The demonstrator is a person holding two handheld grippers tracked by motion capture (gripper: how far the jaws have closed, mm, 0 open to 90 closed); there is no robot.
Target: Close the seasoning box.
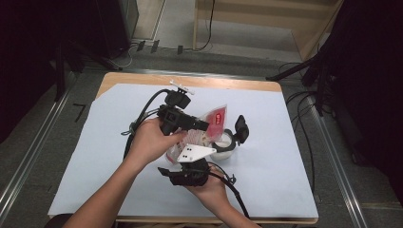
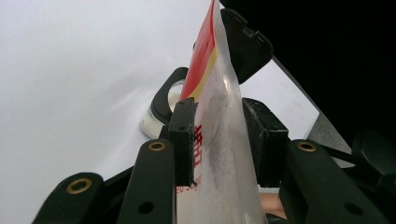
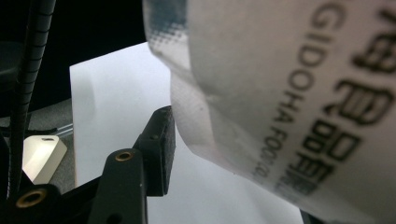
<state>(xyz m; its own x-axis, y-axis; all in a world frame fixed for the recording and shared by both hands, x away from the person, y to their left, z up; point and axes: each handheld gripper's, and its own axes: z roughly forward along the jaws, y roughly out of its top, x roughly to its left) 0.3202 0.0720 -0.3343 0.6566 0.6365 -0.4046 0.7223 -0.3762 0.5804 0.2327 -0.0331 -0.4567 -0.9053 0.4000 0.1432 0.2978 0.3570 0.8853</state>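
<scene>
Nearest the table edge, right gripper (image 1: 192,159) at the pouch's (image 1: 211,124) lower end, one pad (image 3: 159,149) just beside the film; grip impossible to tell (far jaw hidden). Beyond, left gripper (image 2: 217,140) pinching the pouch upright over the white sheet (image 1: 266,142). Farther, jar (image 2: 159,116), black lid (image 2: 245,44) flipped open.

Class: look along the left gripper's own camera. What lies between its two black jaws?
A red-and-clear bag of white powder stands between them in the left gripper view, clamped by the left gripper.
</scene>
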